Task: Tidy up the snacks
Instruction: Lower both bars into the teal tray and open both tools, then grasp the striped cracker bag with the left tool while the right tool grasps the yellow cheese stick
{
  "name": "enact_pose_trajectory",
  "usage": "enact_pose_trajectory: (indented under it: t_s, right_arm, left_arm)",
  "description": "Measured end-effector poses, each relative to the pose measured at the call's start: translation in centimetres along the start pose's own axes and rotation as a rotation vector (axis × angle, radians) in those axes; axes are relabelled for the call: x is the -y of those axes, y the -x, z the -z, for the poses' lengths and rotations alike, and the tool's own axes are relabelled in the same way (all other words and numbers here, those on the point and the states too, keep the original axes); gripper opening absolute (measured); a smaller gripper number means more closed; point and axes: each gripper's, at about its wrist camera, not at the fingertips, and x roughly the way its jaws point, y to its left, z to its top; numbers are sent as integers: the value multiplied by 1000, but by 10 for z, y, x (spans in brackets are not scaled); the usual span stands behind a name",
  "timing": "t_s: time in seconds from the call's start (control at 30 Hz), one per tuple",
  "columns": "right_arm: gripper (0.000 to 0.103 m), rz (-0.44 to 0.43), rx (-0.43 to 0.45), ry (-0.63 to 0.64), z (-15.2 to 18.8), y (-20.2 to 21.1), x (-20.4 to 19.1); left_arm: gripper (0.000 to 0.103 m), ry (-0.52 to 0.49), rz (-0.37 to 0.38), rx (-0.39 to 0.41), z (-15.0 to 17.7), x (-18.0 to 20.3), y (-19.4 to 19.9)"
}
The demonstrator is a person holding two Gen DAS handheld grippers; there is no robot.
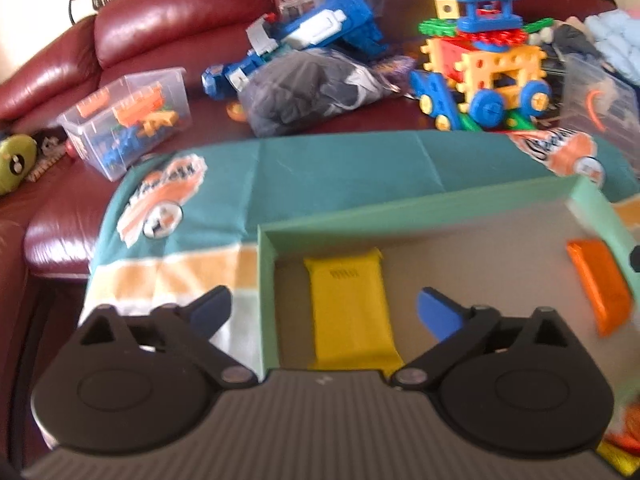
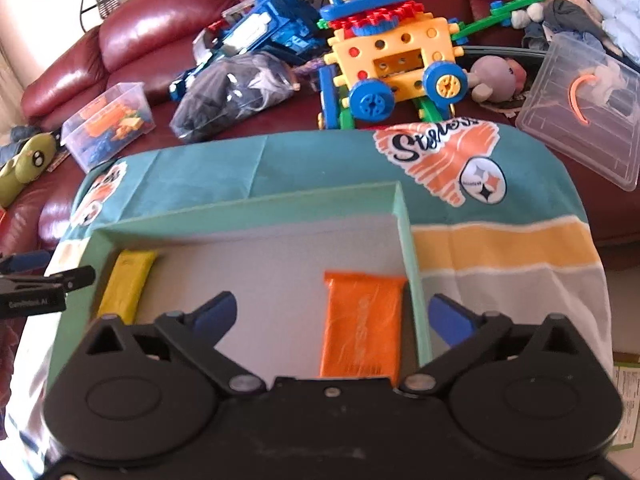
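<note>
Both tongs spread wide, nothing in either. Left gripper (image 1: 324, 308) hangs over yellow snack bar (image 1: 352, 312) at left end of mint box (image 1: 400, 210). Right gripper (image 2: 332, 314) over orange snack bar (image 2: 362, 326) by box's right wall. Box sits on teal cloth (image 1: 320, 168).

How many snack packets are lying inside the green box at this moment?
2. The yellow packet lies along the left wall of the green box; the orange packet lies by the right wall. The grippers hide the box's near part.
</note>
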Motion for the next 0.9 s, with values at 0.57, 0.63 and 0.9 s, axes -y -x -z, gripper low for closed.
enact_pose_trajectory:
  t_s: [0.57, 0.63, 0.9]
  right_arm:
    - [71, -99, -137, 120, 120, 46, -3]
    - [71, -89, -164, 153, 124, 38, -5]
    - [30, -87, -179, 149, 130, 34, -6]
  left_arm:
    - [103, -112, 141, -177, 149, -21, 71]
    - [103, -124, 165, -192, 155, -19, 70]
    - [97, -192, 224, -204, 156, 1, 58]
